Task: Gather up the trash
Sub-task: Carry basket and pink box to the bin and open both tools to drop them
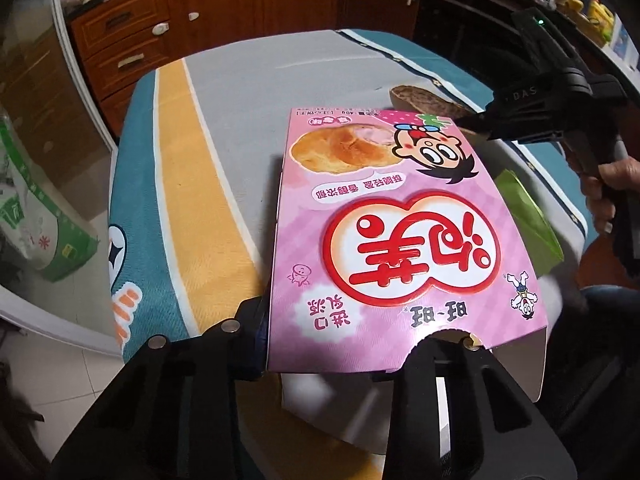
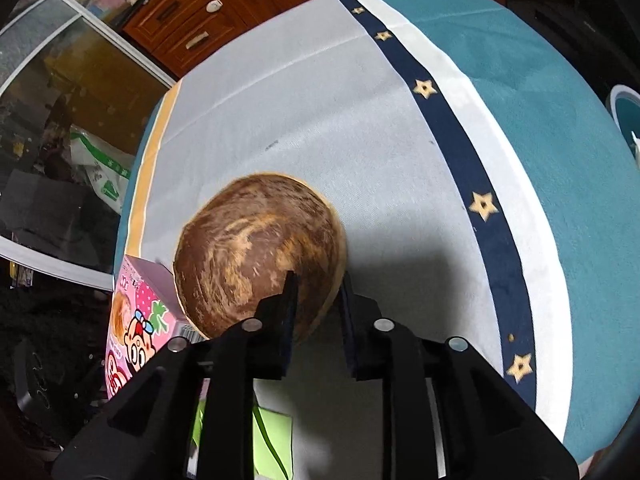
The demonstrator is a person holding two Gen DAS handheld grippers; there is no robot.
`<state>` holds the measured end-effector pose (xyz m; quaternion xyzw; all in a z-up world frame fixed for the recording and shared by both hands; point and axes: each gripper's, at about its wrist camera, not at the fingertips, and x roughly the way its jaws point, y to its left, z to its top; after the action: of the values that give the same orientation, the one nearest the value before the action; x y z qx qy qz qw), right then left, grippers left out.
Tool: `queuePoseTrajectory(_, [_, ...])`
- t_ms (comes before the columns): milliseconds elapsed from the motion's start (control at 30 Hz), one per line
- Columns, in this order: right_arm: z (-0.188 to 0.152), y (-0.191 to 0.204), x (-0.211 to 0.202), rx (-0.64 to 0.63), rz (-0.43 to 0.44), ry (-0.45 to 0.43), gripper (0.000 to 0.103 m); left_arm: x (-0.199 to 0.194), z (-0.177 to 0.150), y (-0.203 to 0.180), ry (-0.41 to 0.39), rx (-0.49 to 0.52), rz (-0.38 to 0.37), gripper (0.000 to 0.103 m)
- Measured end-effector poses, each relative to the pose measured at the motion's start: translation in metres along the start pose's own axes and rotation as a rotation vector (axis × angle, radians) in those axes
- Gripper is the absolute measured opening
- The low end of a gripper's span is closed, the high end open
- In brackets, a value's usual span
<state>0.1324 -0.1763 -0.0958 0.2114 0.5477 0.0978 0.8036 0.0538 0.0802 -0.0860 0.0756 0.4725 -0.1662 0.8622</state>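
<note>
A pink snack box [image 1: 400, 216] with a cartoon child lies lengthwise on the table, and my left gripper [image 1: 346, 336] is shut on its near end. One pad presses its left side; the other finger sits under the cut-out flap. Past the box rests a brown coconut-shell bowl [image 2: 256, 248], also in the left wrist view as the bowl [image 1: 424, 102]. My right gripper [image 2: 318, 284] straddles the bowl's near rim with a gap on both sides, so it is open. In the left view the right gripper [image 1: 472, 124] reaches in from the right. A green wrapper [image 1: 524, 216] lies under the box's right side.
The table wears a cloth [image 2: 360, 120] of grey, teal, yellow and a navy star band. Wooden cabinets [image 1: 192, 28] stand behind it. A green-and-white bag [image 1: 36, 216] sits on the floor at the left by a glass door. A person's hand [image 1: 604, 196] holds the right gripper.
</note>
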Motion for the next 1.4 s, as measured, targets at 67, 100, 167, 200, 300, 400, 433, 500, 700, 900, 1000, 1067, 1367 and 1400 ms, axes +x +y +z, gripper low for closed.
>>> queuePoseTrajectory(67, [0.002, 0.004, 0.003, -0.008, -0.002, -0.012, 0.026, 0.003, 0.005, -0.005, -0.002, 0.001, 0.019, 0.034])
queuePoseTrajectory(100, [0.003, 0.006, 0.004, -0.011, -0.007, -0.013, 0.024, 0.003, 0.007, -0.007, -0.002, -0.001, 0.021, 0.034])
queuePoseTrajectory(167, [0.002, 0.004, -0.001, -0.015, -0.026, -0.027, 0.019, 0.0, 0.012, -0.007, -0.008, -0.014, 0.023, 0.034])
queuePoseTrajectory(200, [0.003, 0.002, -0.006, -0.015, -0.025, -0.038, 0.016, -0.003, 0.016, -0.007, -0.018, -0.019, 0.025, 0.034])
queuePoseTrajectory(300, [0.006, -0.013, -0.023, 0.023, 0.001, -0.068, 0.008, -0.016, 0.027, -0.004, -0.049, -0.04, 0.047, 0.033])
queuePoseTrajectory(400, [0.009, -0.025, -0.041, 0.05, 0.024, -0.102, 0.006, -0.027, 0.039, 0.002, -0.068, -0.088, 0.048, 0.033])
queuePoseTrajectory(433, [0.01, -0.028, -0.047, 0.059, 0.04, -0.114, 0.005, -0.029, 0.043, 0.003, -0.072, -0.106, 0.044, 0.033])
queuePoseTrajectory(500, [0.011, -0.033, -0.058, 0.055, 0.049, -0.134, 0.005, -0.032, 0.049, 0.002, -0.079, -0.126, 0.043, 0.033])
queuePoseTrajectory(700, [0.015, -0.059, -0.09, 0.077, 0.079, -0.188, 0.005, -0.043, 0.076, -0.009, -0.104, -0.155, 0.053, 0.033])
queuePoseTrajectory(900, [0.013, -0.098, -0.116, 0.145, 0.101, -0.234, 0.005, -0.046, 0.105, -0.025, -0.119, -0.142, 0.037, 0.033])
queuePoseTrajectory(1000, [0.012, -0.115, -0.126, 0.178, 0.109, -0.255, 0.005, -0.046, 0.119, -0.032, -0.127, -0.145, 0.022, 0.033])
queuePoseTrajectory(1067, [0.011, -0.124, -0.131, 0.194, 0.112, -0.266, 0.005, -0.047, 0.129, -0.039, -0.136, -0.141, 0.014, 0.033])
queuePoseTrajectory(1367, [0.003, -0.168, -0.15, 0.28, 0.119, -0.307, 0.005, -0.044, 0.173, -0.094, -0.175, -0.055, -0.069, 0.033])
queuePoseTrajectory(1400, [0.003, -0.174, -0.153, 0.289, 0.12, -0.316, 0.005, -0.042, 0.179, -0.103, -0.179, -0.037, -0.077, 0.033])
